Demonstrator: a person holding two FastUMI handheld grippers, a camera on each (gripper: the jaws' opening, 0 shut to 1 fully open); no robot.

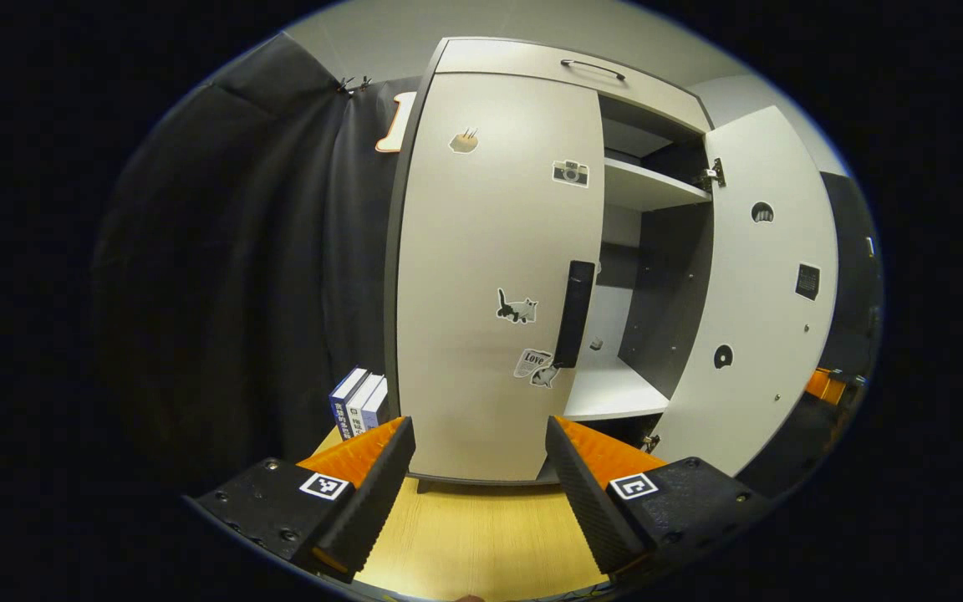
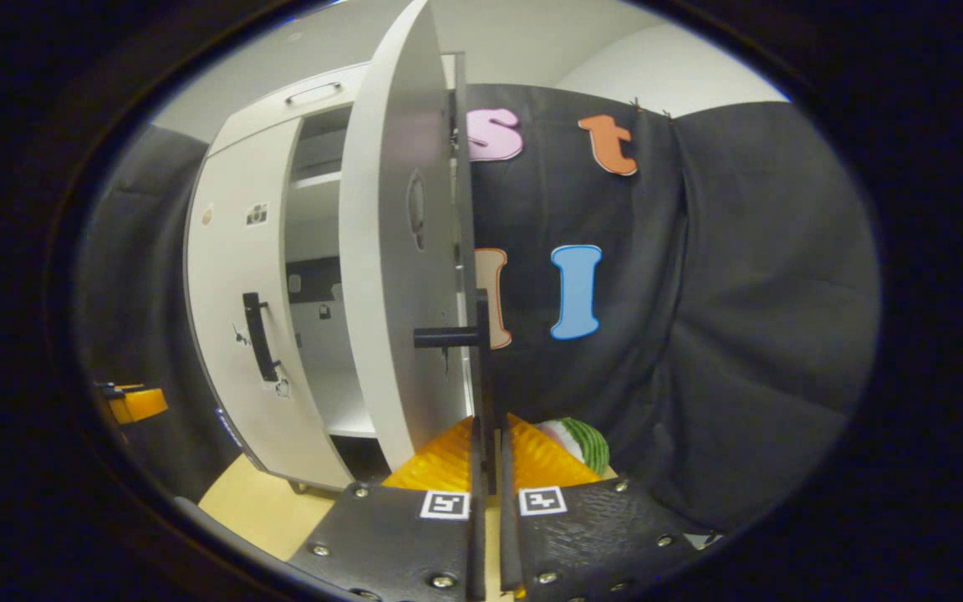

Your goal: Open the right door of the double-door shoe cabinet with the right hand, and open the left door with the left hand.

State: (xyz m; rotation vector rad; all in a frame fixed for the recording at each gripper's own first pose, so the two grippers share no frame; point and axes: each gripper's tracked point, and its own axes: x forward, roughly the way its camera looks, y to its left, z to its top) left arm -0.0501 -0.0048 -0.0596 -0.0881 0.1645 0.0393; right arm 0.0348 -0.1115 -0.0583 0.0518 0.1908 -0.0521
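Observation:
The pale shoe cabinet (image 1: 565, 63) stands on a wooden table. Its left door (image 1: 481, 276) is closed, with a black vertical handle (image 1: 575, 313) at its right edge. My left gripper (image 1: 477, 435) is open, low in front of that door and short of the handle, touching nothing. The right door (image 1: 770, 276) is swung wide open, showing the shelves (image 1: 644, 184). In the right gripper view that door (image 2: 389, 276) shows nearly edge-on, and my right gripper (image 2: 488, 439) is shut on its black handle (image 2: 481, 351). The closed left door (image 2: 231, 318) lies farther left.
Several books (image 1: 360, 401) stand left of the cabinet on the wooden table (image 1: 465, 535). A green-and-white striped object (image 2: 582, 443) lies beyond the right gripper. Black cloth (image 1: 264, 251) hangs close on the left and right (image 2: 741, 318). The other gripper shows as an orange bit (image 2: 135, 401).

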